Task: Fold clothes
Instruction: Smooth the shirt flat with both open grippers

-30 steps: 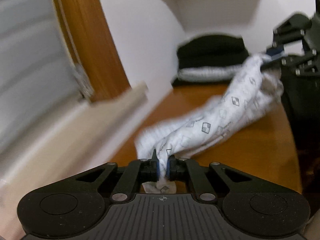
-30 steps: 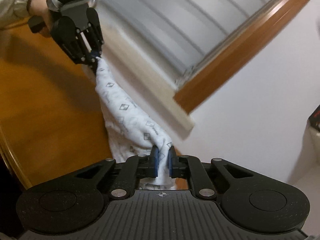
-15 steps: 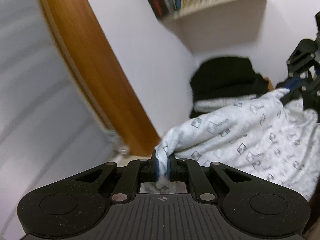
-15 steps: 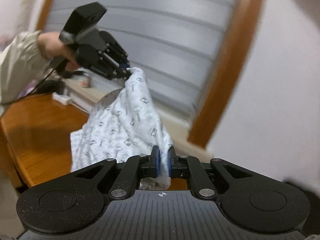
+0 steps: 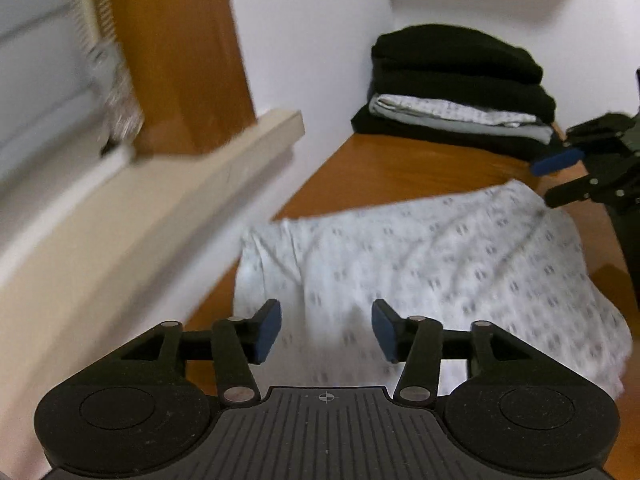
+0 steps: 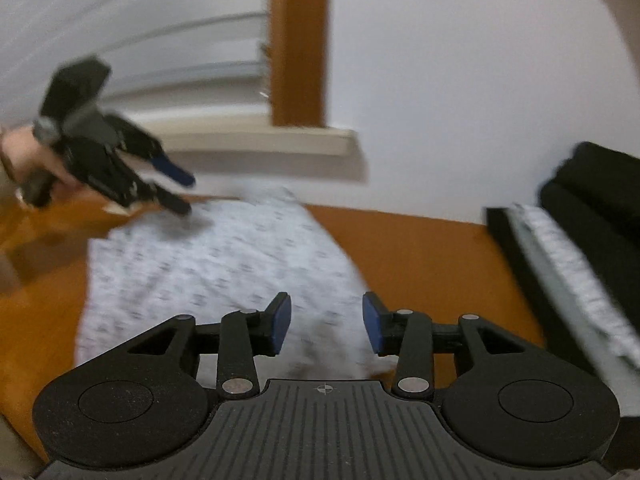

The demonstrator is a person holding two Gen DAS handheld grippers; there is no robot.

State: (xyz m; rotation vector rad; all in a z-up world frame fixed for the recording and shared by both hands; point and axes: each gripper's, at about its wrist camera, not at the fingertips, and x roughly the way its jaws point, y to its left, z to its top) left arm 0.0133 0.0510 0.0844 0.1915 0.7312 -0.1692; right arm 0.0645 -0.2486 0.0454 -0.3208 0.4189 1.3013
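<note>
Now spread flat beside the stacked black and pale folded garments [image 5: 460, 92]: white patterned cotton cloth [image 5: 420, 264] on orange-brown wooden tabletop [image 5: 392, 168]. Left gripper [image 5: 326, 330] and right gripper [image 6: 326, 324] both gaping wide, holding nothing. Likely between folds; calls for pinching an edge.

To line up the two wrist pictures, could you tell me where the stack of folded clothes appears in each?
Left wrist: stack of folded clothes upper right, at the wooden table's far end.
Right wrist: stack along the right edge.
Shared landmark: the white patterned garment lying spread on the table.
</note>
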